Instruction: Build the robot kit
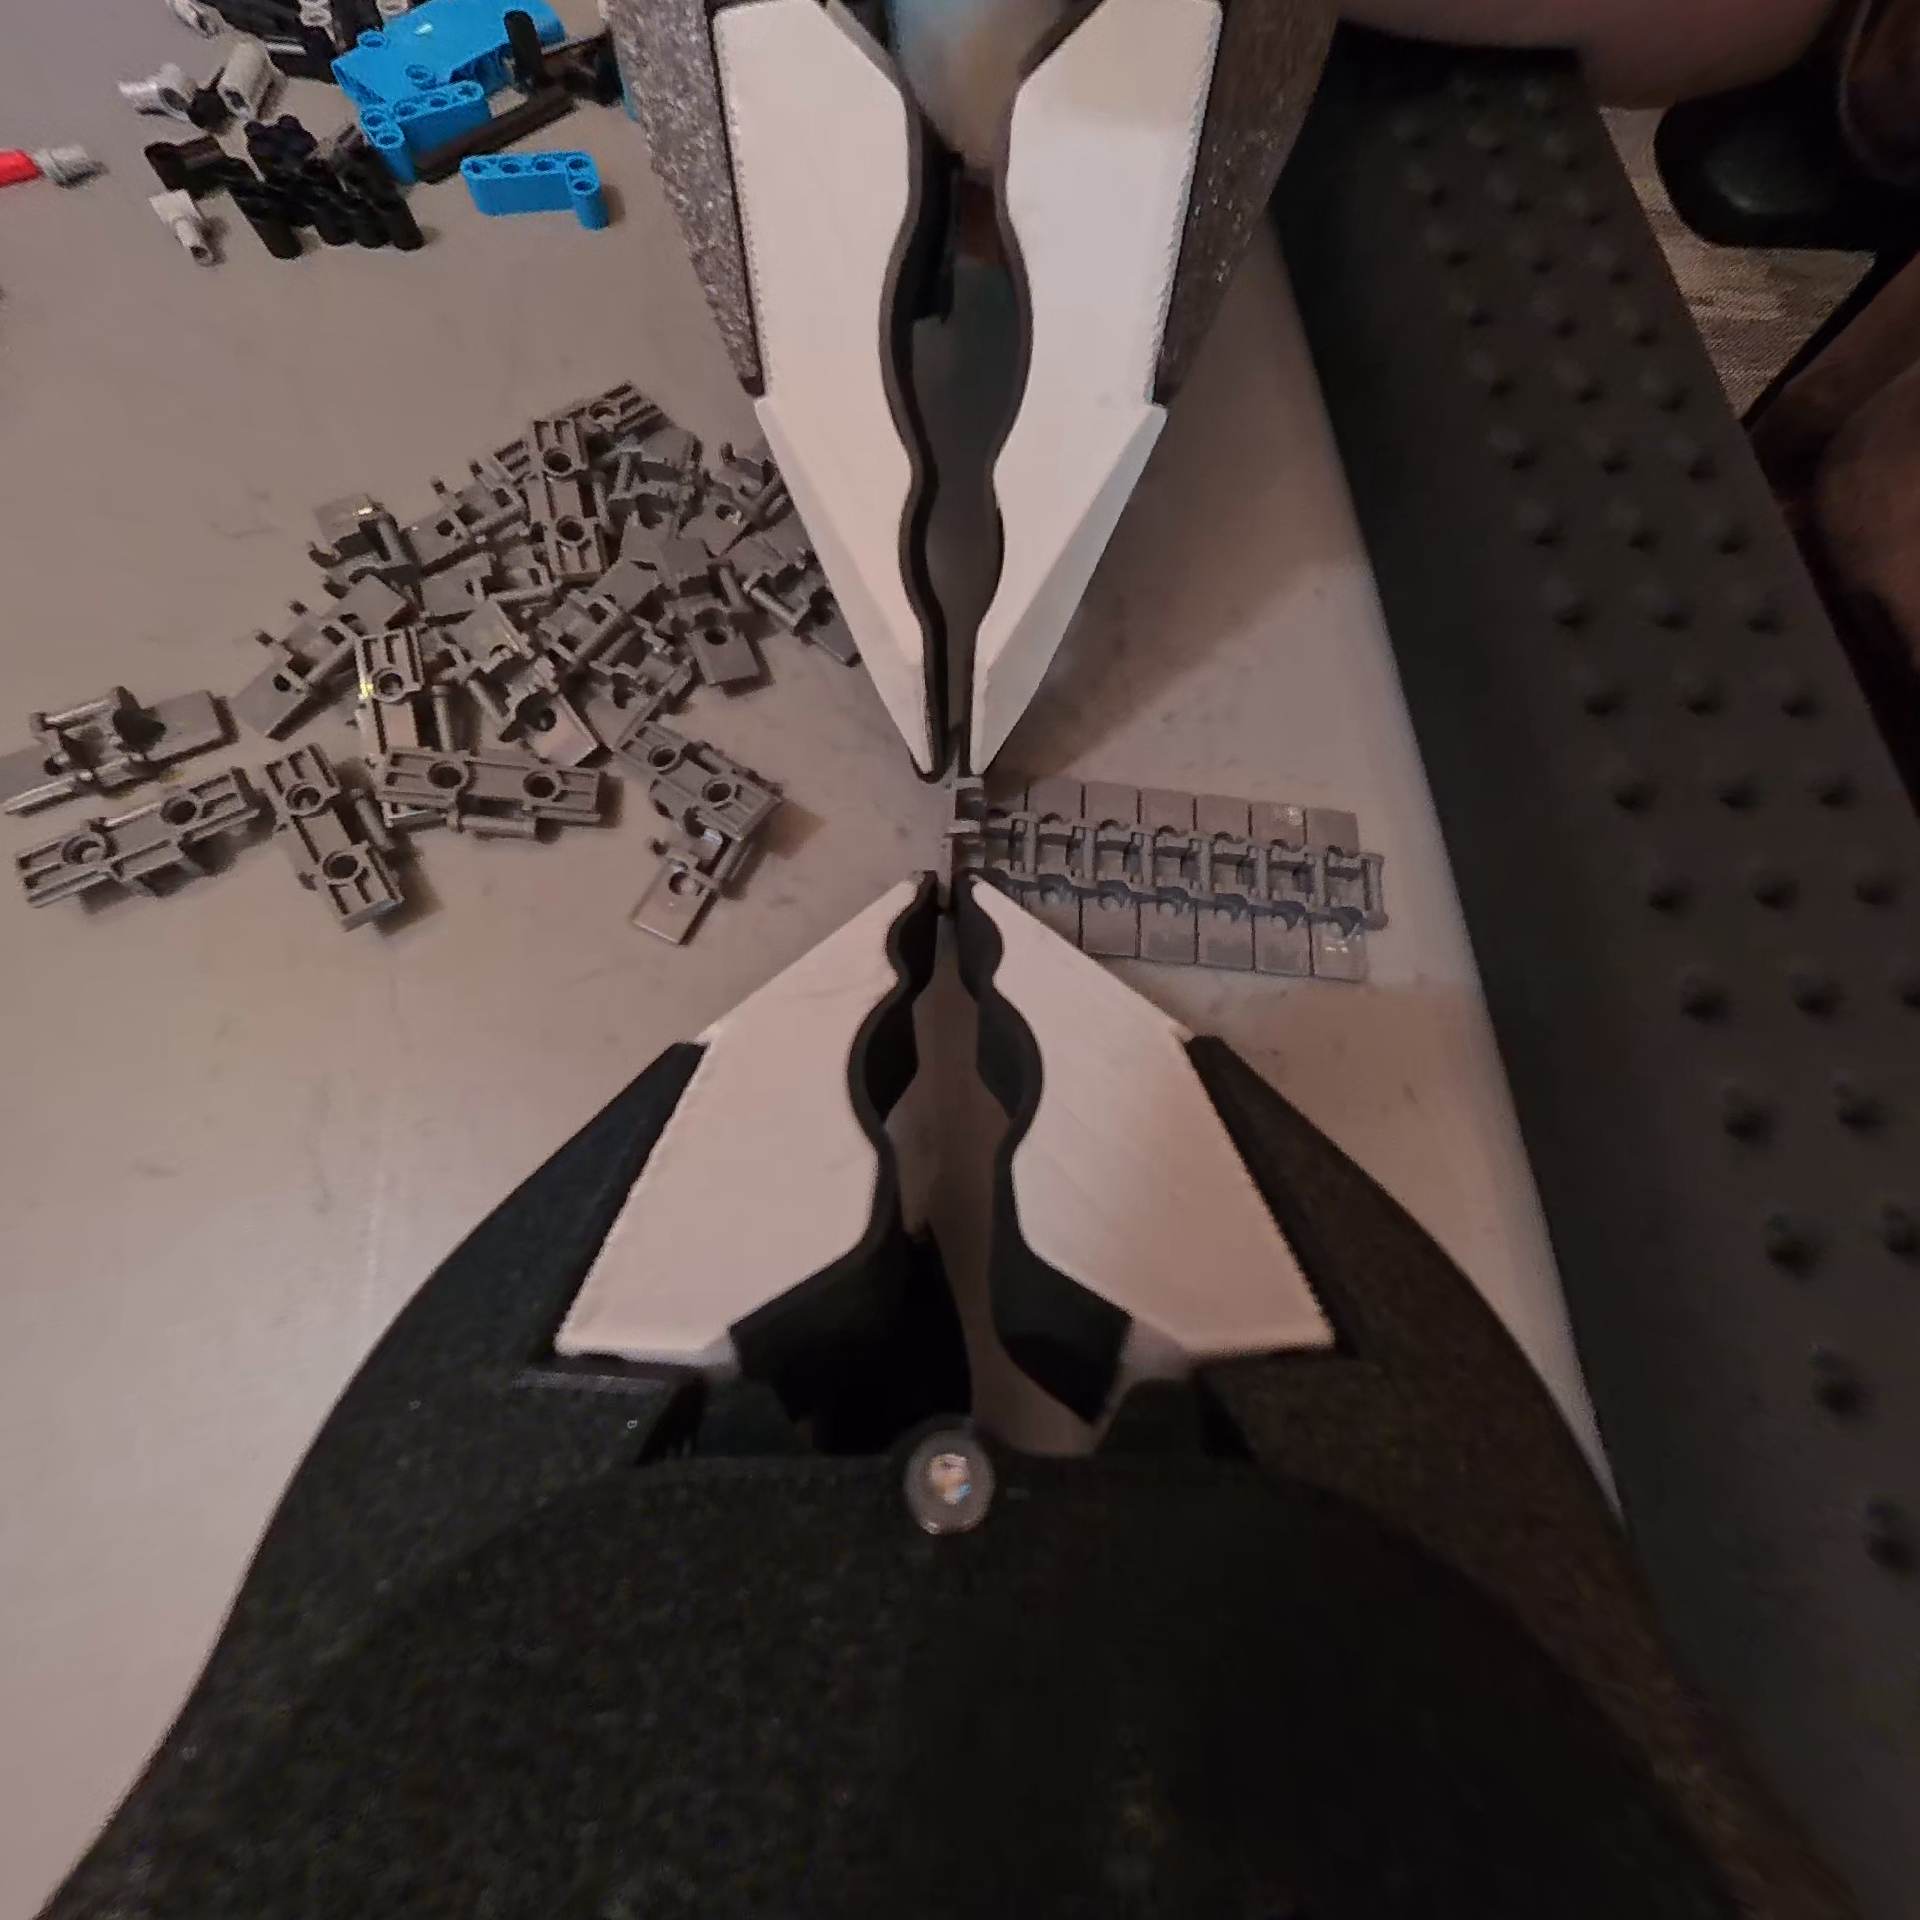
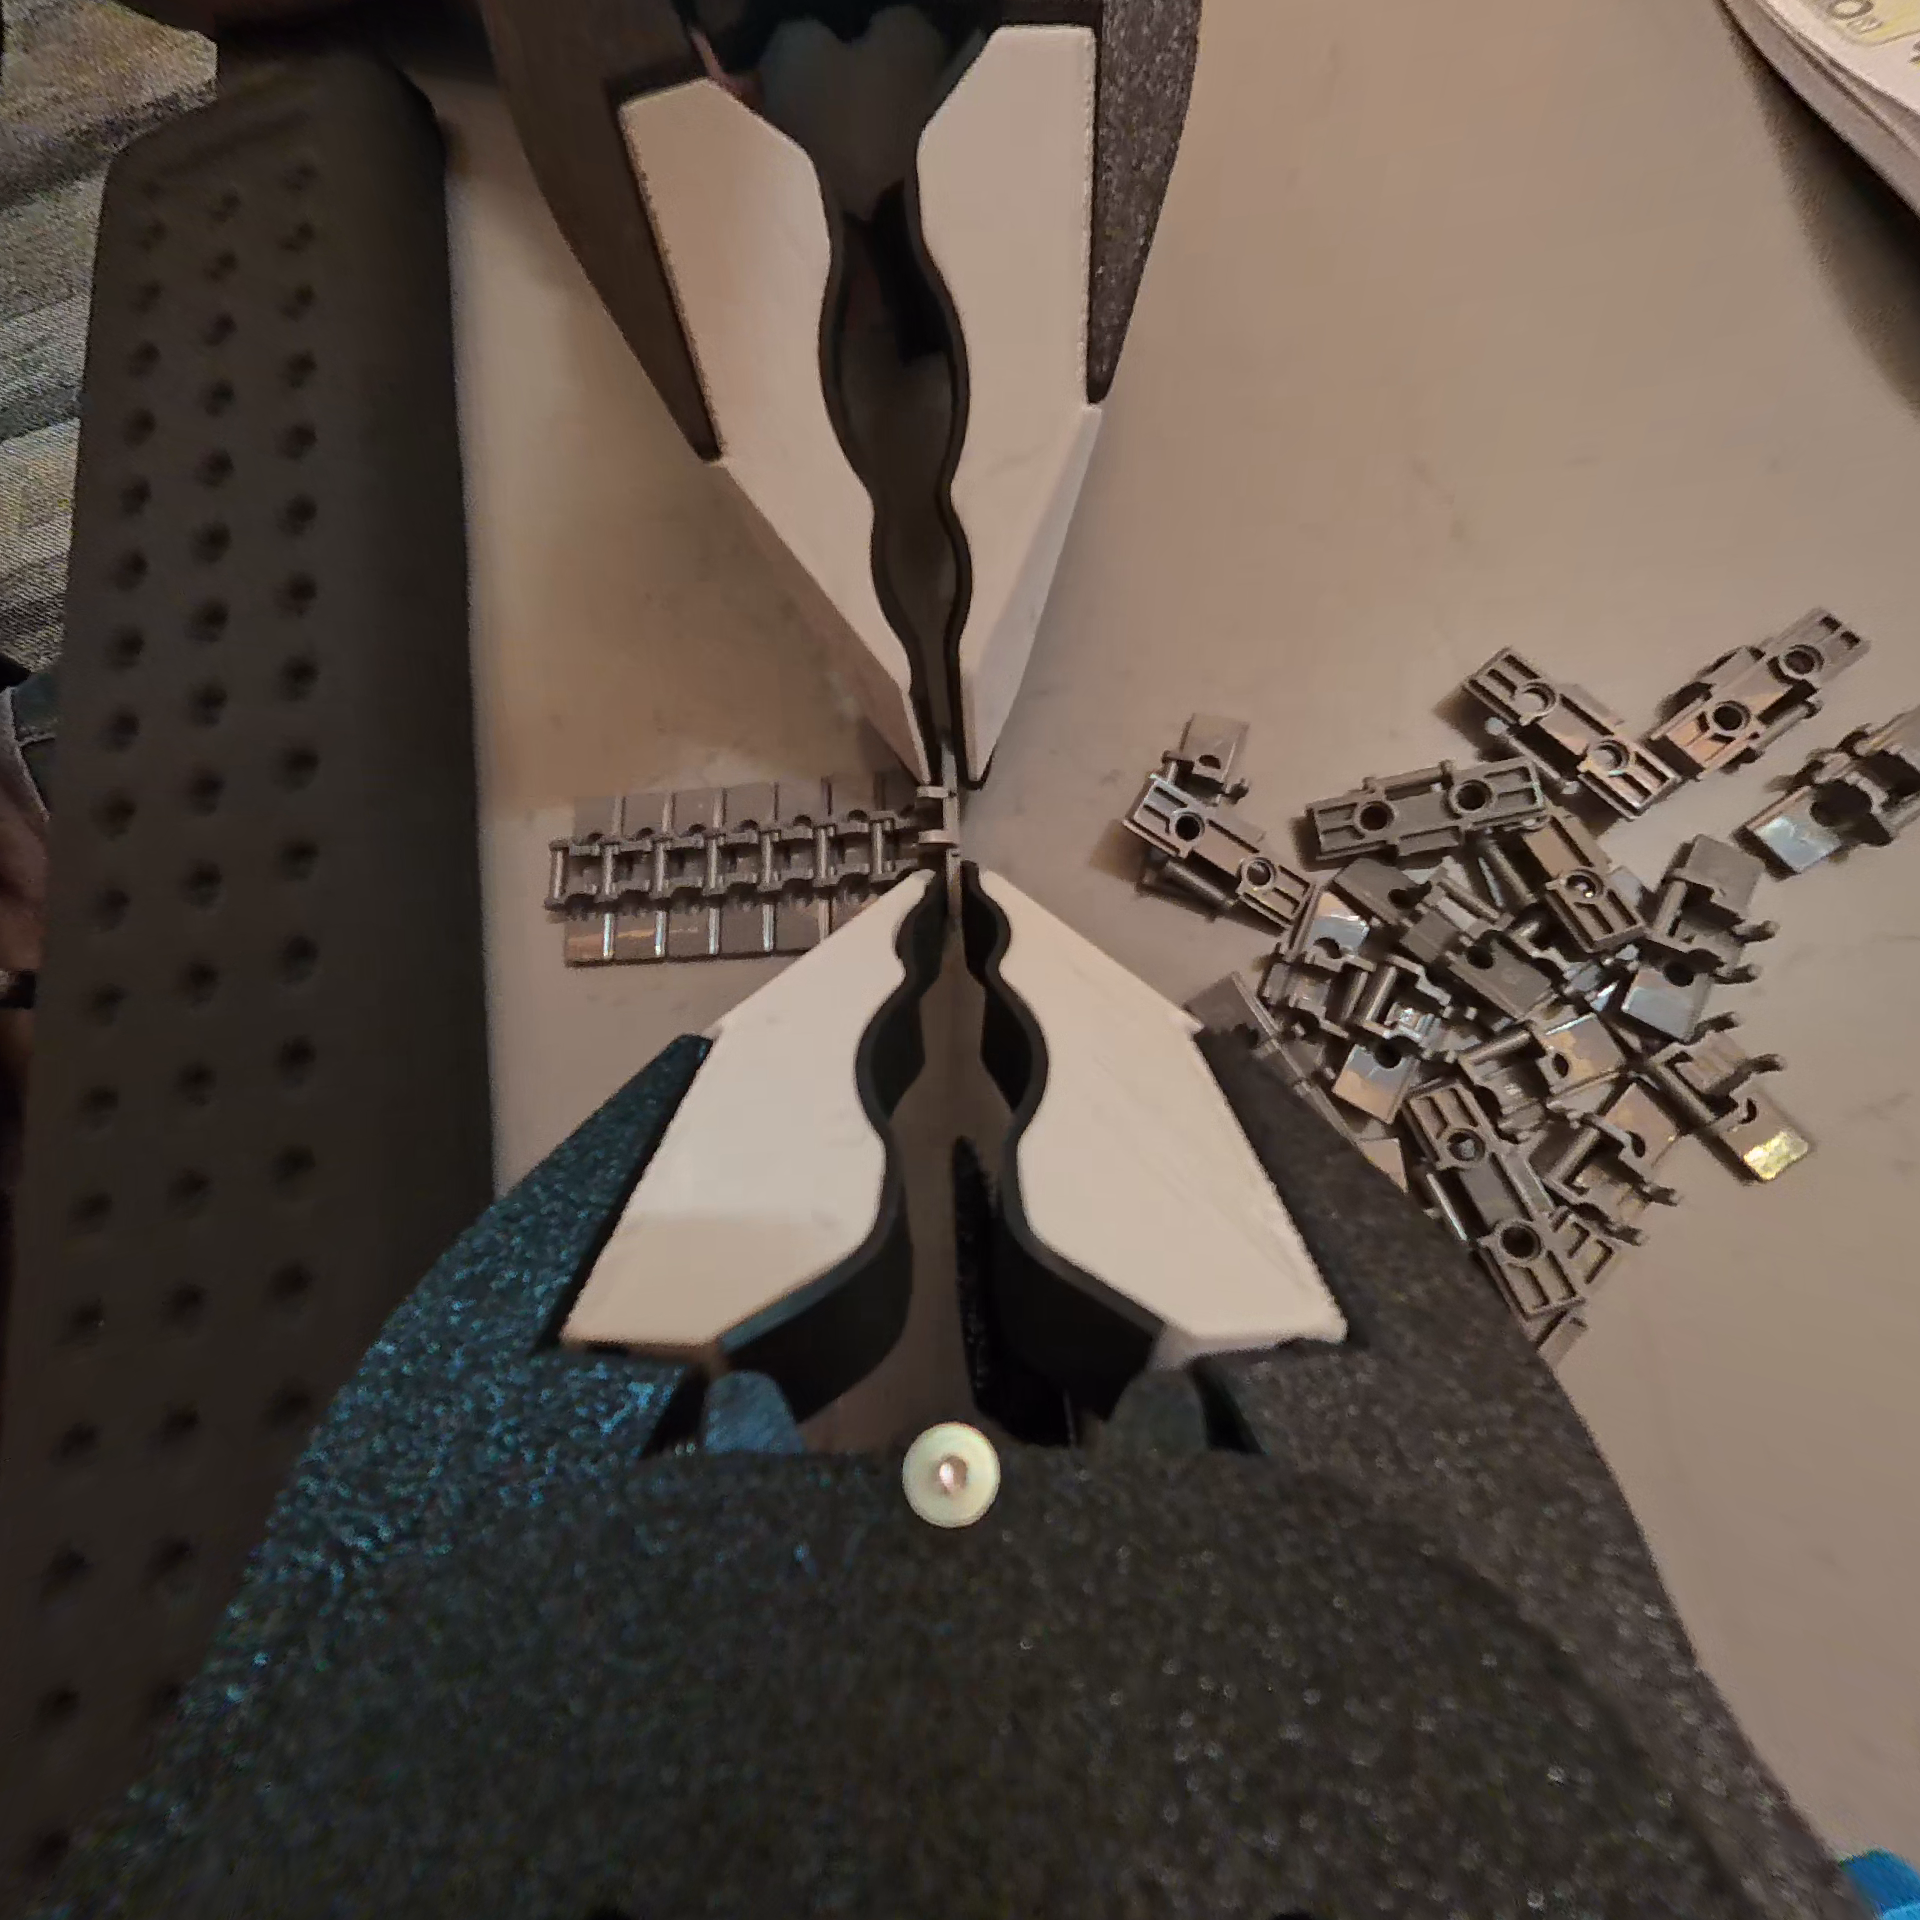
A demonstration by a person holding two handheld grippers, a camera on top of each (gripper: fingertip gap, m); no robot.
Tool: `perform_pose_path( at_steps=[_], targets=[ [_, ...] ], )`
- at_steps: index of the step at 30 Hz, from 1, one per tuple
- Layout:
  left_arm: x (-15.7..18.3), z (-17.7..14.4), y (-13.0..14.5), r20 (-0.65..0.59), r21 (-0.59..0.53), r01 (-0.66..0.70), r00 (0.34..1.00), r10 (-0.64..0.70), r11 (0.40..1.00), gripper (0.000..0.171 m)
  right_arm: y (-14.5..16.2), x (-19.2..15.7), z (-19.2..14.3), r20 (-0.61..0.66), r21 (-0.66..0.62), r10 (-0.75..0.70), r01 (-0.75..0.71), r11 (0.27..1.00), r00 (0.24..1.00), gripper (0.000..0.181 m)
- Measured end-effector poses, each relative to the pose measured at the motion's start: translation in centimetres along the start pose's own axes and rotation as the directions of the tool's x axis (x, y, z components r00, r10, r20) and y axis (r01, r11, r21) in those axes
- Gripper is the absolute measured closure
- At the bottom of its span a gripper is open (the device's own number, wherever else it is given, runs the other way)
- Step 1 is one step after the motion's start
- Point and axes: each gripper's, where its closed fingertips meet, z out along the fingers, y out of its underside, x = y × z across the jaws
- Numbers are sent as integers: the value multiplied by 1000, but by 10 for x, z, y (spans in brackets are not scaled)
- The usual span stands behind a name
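Left wrist view, left to right. At the upper left lie small black, grey and blue building parts (image 1: 343, 135), the blue ones beams pierced with round holes. Below them, at centre left, a loose heap of grey track links (image 1: 499, 665) spreads over the smooth beige tabletop (image 1: 312, 1143); each link is a flat plate with a hinge bar and round holes. At frame centre two pairs of tongs meet tip to tip: the left tongs (image 1: 948, 902) rise from the bottom edge, the right tongs (image 1: 951, 764) descend from the top edge. Both have white wedge-shaped fingers with wavy black rubber linings on rough black bodies. Each pair is pressed together, pinching the near end link of the assembled track strip (image 1: 1174, 883). The strip lies flat, its long axis horizontal in the frame, running from the tips toward the right. Bare tabletop remains around it. At the right, just beyond the tabletop edge, stands a dark padded surface with dimples (image 1: 1662, 831).

Right wrist view, left to right: the dimpled pad (image 2: 208, 831), the strip (image 2: 717, 883) extending leftward, the opposed tongs (image 2: 951, 878) (image 2: 948, 769) at centre, and the link heap (image 2: 1507, 1018) at the right.
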Motion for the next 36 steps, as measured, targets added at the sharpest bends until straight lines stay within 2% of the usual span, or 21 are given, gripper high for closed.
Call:
perform_pose_path(
  at_steps=[5, 18, 21, 24, 26, 28, 31, 36],
  targets=[
    [0, 0, 1, 59, -12, -94, 994, 94, 996, 169, 0, -1, 0, -30, -23, -8, 7, 1000, 1000, 178],
    [0, 4, 3, 33, -44, -34, 999, 36, 998, 169, 3, 2, 3, -65, -96, 16, -22, 995, 998, 179],
    [-1, 4, 4, 6, -35, 2, 1000, -2, 999, 168, 3, 3, 4, -51, -83, 37, -41, 996, 998, 178],
    [-3, 4, 4, -62, -37, 121, 990, -123, 992, 167, 4, 0, 2, 47, -14, 79, -78, 997, 996, 177],
    [-3, 2, 5, -128, -42, 206, 969, -210, 978, 160, 3, 8, -5, 28, 4, 69, -70, 998, 997, 170],
    [-5, -3, 3, -163, -21, 265, 951, -264, 964, 151, -7, 13, -16, 17, 88, 60, -61, 994, 998, 165],
    [-10, -14, -3, -169, 48, 289, 946, -278, 956, 152, -9, 21, -25, 11, 135, 95, -95, 986, 995, 167],
    [-12, -23, -7, -163, 107, 278, 952, -258, 955, 154, 1, 16, -13, -10, 69, 33, -32, 997, 999, 173]
  ],
)
